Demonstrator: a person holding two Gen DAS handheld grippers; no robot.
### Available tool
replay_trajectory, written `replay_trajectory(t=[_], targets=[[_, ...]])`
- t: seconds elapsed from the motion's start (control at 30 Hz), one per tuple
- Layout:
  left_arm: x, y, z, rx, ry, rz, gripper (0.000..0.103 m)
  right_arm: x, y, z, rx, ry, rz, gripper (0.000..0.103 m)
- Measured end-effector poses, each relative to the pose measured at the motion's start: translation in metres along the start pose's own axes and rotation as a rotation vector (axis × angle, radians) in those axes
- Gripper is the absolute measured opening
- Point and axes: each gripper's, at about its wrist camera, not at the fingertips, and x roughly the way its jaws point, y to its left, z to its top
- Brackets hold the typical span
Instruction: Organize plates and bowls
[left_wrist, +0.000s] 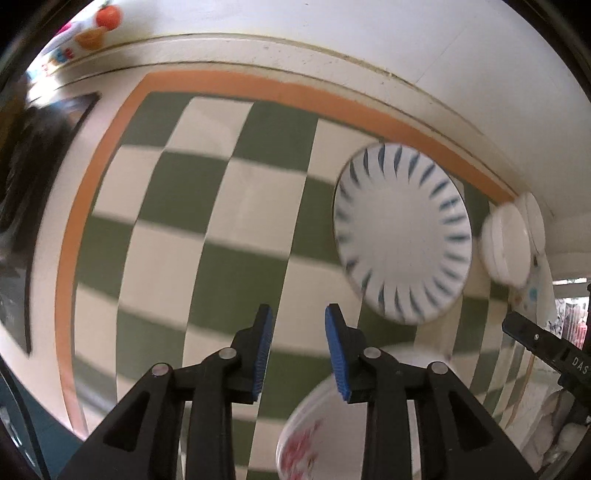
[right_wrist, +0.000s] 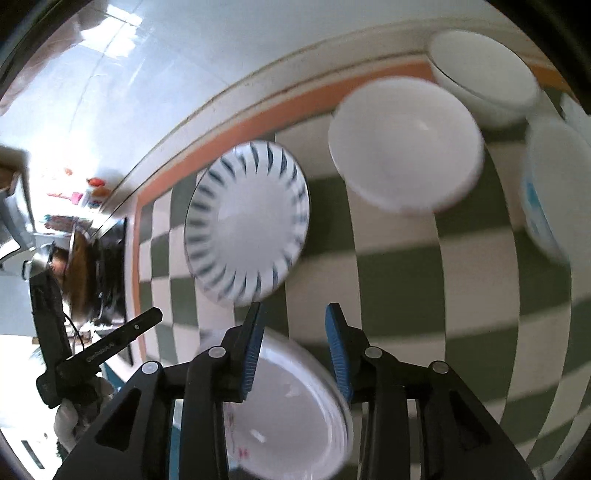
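I see a green-and-white checked cloth (left_wrist: 236, 206) with orange border on the worktop (left_wrist: 369, 40), bright daylight beyond.

White letters "DAS" stand on the black body of the right gripper (left_wrist: 546, 343), which shows at the right edge of the left wrist view, right of the left claw; the rest of the word runs out of frame. In the right wrist view, a line of small white print runs along the black arm of the left gripper (right_wrist: 110, 345), left of the right claw, but it is too blurred to read.
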Motion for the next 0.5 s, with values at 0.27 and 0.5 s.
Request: replay_trajectory(t=[0.27,0.5], targets=[[0.042,-0.022,0.058,0.099,0.049,0.021,0.027,0.043,0.003,0.056,0.011,0.014,-0.075,0.037],[0.068,-0.028,0.084,0.142,0.090,0.008,0.027,0.068,0.005,0.077,0.010,0.027,-0.116,0.030]])
